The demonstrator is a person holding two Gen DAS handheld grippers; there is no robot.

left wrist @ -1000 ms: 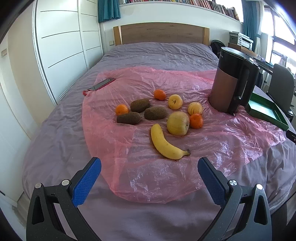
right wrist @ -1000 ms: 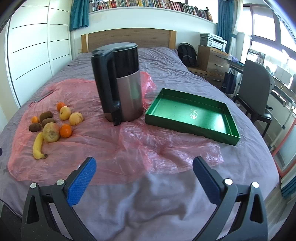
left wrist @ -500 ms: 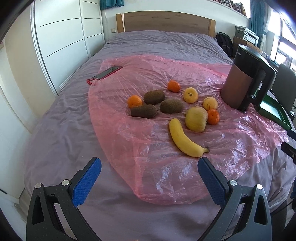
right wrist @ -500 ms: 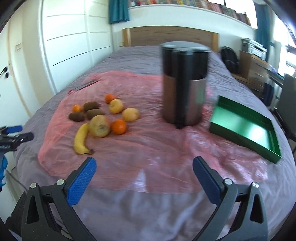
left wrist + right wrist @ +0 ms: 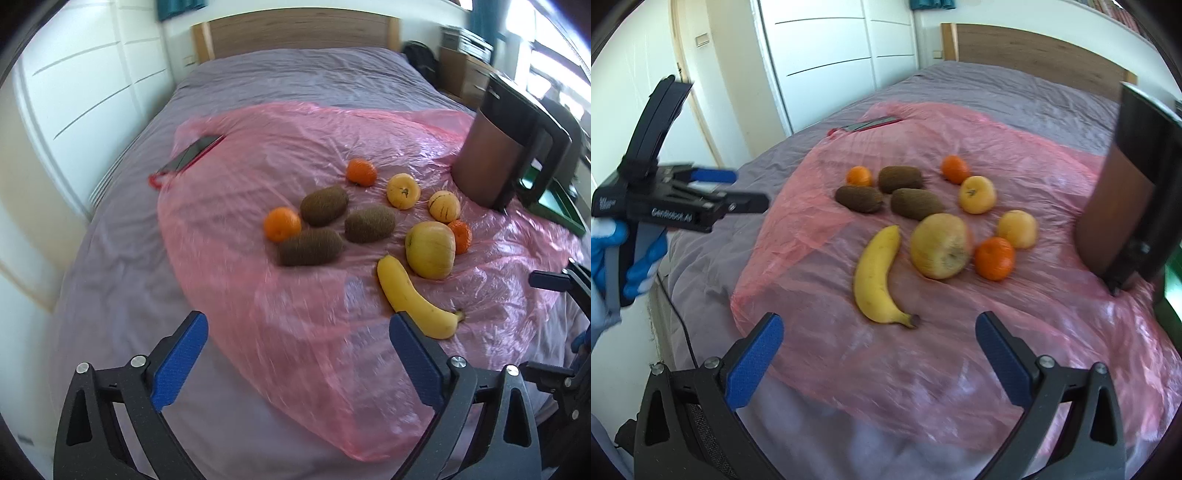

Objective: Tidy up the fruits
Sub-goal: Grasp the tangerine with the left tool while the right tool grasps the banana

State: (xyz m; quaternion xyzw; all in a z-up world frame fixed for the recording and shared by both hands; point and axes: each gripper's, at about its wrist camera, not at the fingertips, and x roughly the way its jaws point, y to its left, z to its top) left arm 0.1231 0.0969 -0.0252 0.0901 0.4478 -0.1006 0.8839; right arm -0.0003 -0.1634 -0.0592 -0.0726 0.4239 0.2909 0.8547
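Observation:
Several fruits lie on a pink plastic sheet [image 5: 295,155] on the bed: a banana [image 5: 417,299] [image 5: 877,269], a large yellow apple [image 5: 430,249] [image 5: 940,245], three brown kiwis [image 5: 310,246] [image 5: 910,203], three oranges [image 5: 282,223] [image 5: 993,258] and two small yellow fruits [image 5: 403,191] [image 5: 977,194]. My left gripper [image 5: 297,325] hovers short of them, its jaws closing with nothing between them. My right gripper [image 5: 880,325] is open and empty just short of the banana's stem end. The left gripper [image 5: 738,188] shows at the left of the right wrist view.
A brown and black kettle [image 5: 506,158] [image 5: 1126,206] stands on the sheet right of the fruit, with a green tray [image 5: 554,206] behind it. A phone [image 5: 192,153] lies at the sheet's far left corner. A blue-gloved hand [image 5: 639,258] holds the left gripper. White wardrobe doors line the left.
Both grippers have moved closer to the fruit. The right wrist view has swung left from the tray and kettle onto the fruit. The left jaws have narrowed slightly.

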